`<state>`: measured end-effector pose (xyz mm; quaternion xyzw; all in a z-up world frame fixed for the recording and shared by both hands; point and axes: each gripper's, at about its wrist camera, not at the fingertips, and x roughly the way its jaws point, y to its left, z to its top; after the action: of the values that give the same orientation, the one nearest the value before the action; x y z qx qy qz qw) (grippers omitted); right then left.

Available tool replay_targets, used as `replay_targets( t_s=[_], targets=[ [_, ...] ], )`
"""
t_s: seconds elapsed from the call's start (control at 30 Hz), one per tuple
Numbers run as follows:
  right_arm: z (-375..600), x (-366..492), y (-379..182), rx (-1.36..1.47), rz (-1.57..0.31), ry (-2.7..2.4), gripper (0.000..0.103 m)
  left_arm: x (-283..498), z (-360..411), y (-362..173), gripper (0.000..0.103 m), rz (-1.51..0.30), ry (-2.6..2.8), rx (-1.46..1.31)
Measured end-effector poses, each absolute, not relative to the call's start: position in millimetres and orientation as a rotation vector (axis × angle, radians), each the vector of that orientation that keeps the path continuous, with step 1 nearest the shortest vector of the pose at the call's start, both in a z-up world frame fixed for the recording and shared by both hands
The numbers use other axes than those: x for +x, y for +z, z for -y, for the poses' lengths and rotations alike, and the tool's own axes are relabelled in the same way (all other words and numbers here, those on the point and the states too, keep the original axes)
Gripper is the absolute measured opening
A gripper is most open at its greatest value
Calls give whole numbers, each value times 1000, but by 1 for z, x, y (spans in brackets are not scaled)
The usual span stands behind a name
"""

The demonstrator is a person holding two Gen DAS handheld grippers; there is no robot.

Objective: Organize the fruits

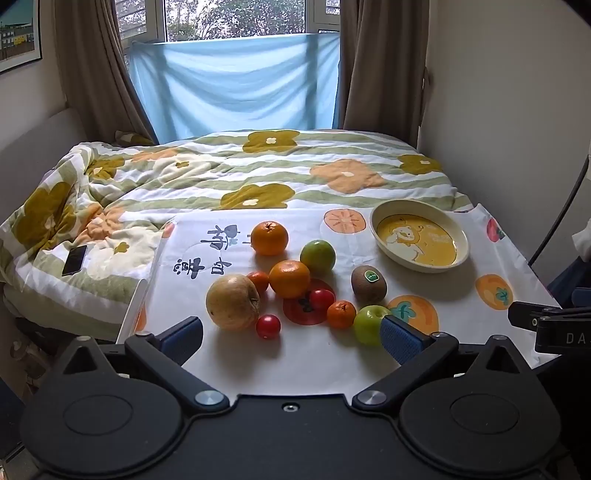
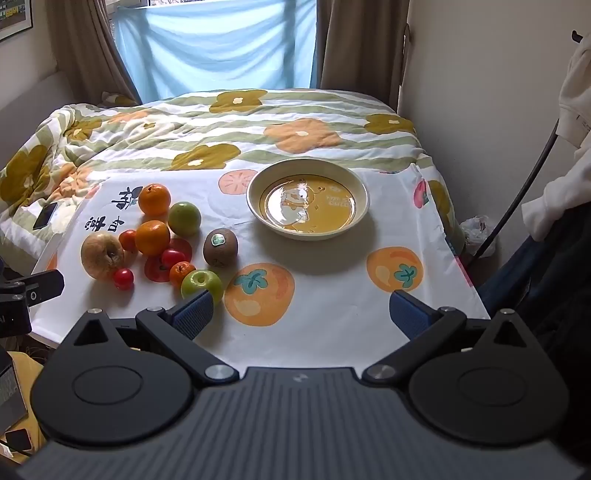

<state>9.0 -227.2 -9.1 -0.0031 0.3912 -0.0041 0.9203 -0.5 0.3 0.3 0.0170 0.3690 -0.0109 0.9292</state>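
The loose round fruits sit in a bunch at the middle left of the frame; the small green apple (image 2: 201, 283) is nearest. The shallow cream and yellow bowl (image 2: 364, 199) waits empty, upper middle. Best to grab the apple gently around its middle. The right gripper (image 2: 300, 312) and the left gripper (image 1: 291, 338) are both wide open, holding nothing.

Small bedroom, plain off-white walls (image 1: 498, 92). The bed takes up most of it, covered by a floral quilt (image 1: 258, 173) in green stripes with yellow and orange flowers (rumpled on the left side). Behind it a window (image 1: 229, 18) shows trees outside, with a light blue sheet (image 1: 236, 81) hung across its lower part and brown curtains (image 1: 380, 62) on both sides. A framed picture (image 1: 18, 33) hangs on the left wall. Soft daylight.
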Motion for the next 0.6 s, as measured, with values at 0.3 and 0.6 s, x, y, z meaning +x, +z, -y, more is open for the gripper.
replay_targets(
  t_s=[0.3,0.6],
  targets=[
    [228,10,-9,-2,-809,-7,103,-2,4,0,103,-751,-22,35],
    [228,9,-12,2,-813,-1,103,-3,-1,1,103,-749,-17,27]
  ],
)
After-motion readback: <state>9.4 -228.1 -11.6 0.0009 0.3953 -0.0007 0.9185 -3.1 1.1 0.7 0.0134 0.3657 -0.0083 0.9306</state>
